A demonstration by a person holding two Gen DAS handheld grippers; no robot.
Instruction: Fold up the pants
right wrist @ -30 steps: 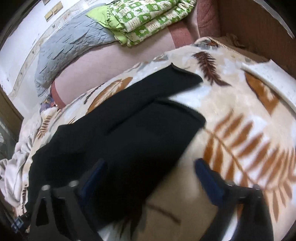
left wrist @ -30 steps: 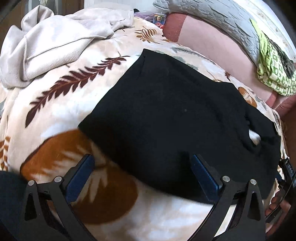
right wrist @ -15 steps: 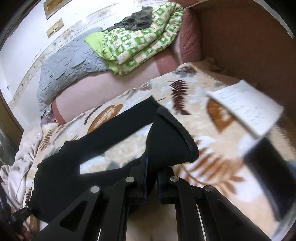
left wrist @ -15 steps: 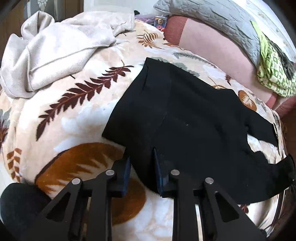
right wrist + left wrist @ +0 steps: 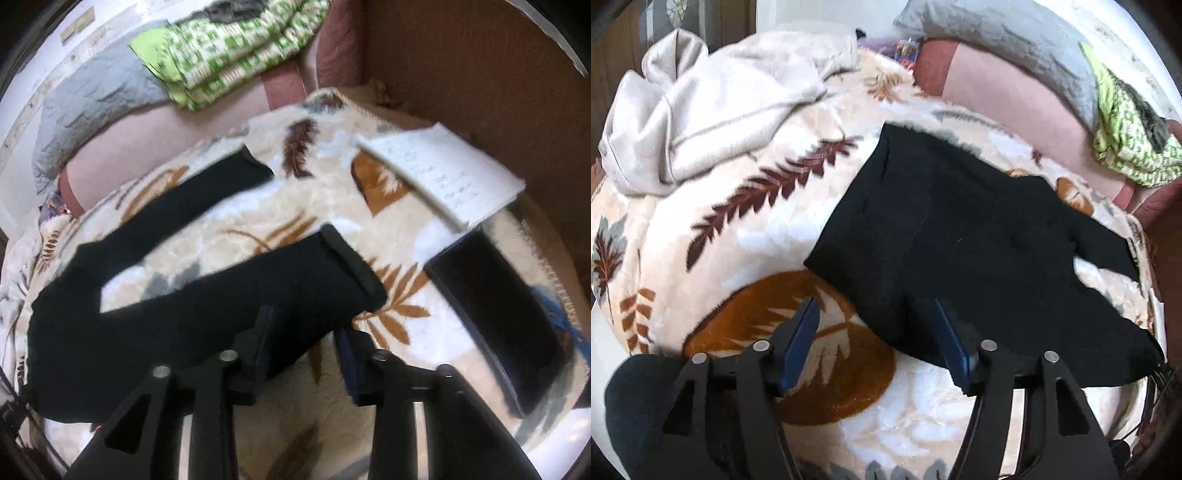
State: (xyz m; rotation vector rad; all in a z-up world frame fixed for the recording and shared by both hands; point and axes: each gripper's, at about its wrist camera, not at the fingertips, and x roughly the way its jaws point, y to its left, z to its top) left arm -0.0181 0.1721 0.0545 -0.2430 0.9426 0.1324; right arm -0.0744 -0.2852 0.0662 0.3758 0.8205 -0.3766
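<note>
Jaws on both our grippers have just been opening: half a second ago each pair was pinched on an edge of the black pants (image 5: 960, 236), and now the left gripper (image 5: 875, 338) stands moderately apart with only the waist-end hem lying between its pads, unpressed, while the right gripper (image 5: 304, 343) gapes more narrowly over the near leg cuff, gripping nothing. We judge that the pants have been let go after a tug that spread them flat, so the first fold is not yet made. They lie on the bed's blanket (image 5: 746, 236), legs splayed in a V with blanket showing between them. Their cloth is matte, soft and limp, with ribbed cuffs; the blanket is plush fleece printed with brown leaves. A cream garment (image 5: 713, 110) sits crumpled beyond, and a notebook (image 5: 443, 177) and a glossy dark tablet (image 5: 498, 314) lie near the cuffs.
</note>
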